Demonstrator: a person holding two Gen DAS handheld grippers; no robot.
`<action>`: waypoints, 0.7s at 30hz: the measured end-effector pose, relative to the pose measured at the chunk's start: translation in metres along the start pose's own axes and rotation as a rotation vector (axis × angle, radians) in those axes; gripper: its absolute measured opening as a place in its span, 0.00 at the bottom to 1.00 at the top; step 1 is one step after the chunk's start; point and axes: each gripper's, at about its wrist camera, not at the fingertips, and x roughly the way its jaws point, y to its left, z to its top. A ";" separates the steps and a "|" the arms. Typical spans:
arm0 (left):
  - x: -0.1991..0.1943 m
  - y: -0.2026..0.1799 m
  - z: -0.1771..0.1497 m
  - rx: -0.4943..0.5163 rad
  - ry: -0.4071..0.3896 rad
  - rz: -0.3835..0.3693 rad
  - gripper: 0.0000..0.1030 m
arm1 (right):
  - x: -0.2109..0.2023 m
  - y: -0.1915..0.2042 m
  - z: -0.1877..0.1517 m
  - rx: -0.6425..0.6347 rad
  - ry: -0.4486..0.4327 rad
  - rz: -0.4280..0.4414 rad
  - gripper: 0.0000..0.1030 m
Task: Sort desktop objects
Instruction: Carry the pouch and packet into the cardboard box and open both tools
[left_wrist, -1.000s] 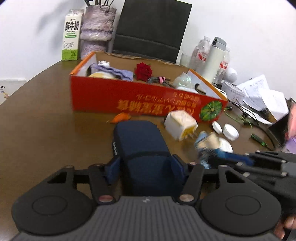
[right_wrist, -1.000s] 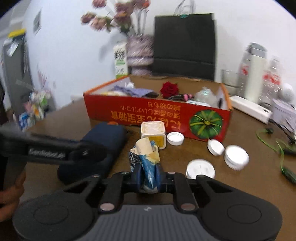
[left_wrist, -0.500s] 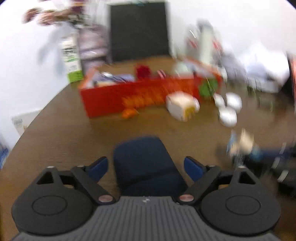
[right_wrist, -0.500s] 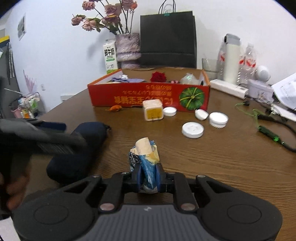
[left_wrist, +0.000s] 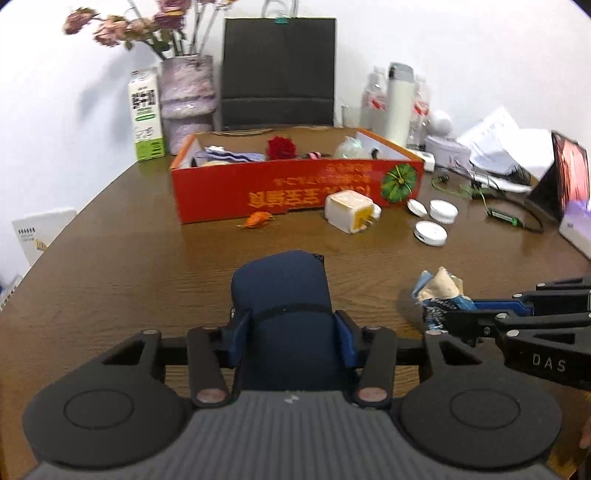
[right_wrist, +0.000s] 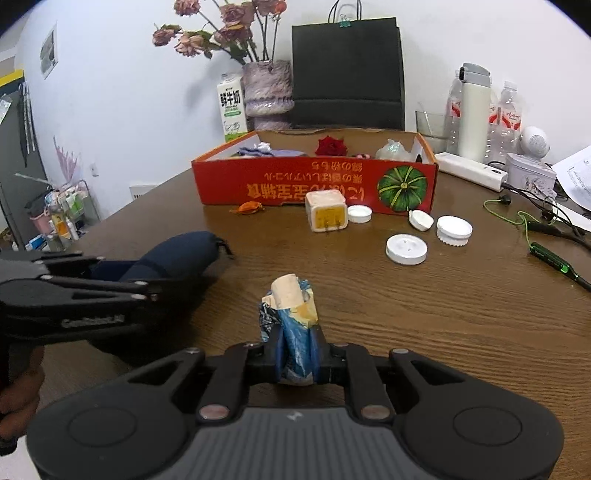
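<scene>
The left gripper (left_wrist: 291, 332) clasped the navy pouch (left_wrist: 284, 295) low over the table (left_wrist: 129, 258); the right gripper (right_wrist: 297, 352) pinched the crumpled wrapper (right_wrist: 291, 310). Both loads wanted lifting above the red box (left_wrist: 295, 192) wall before any of the 2 grips loosened

**Handheld grippers: appearance**

Left gripper (left_wrist: 291, 334) and right gripper (right_wrist: 297, 356): matte black linkages, blue finger pads (left_wrist: 345, 338), copper-coloured pivot pins, twin round discs flanking a ribbed grey housing. White lettering marks the side plates. Skin shows at frame edges.
</scene>
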 end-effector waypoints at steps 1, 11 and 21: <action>-0.004 0.004 0.002 -0.020 -0.011 -0.010 0.47 | -0.002 -0.001 0.002 0.009 -0.011 -0.002 0.13; -0.014 0.034 0.091 -0.062 -0.197 -0.098 0.47 | -0.014 -0.026 0.075 0.085 -0.162 0.042 0.13; 0.201 0.045 0.241 -0.019 0.060 0.024 0.47 | 0.151 -0.092 0.250 0.249 -0.018 0.010 0.13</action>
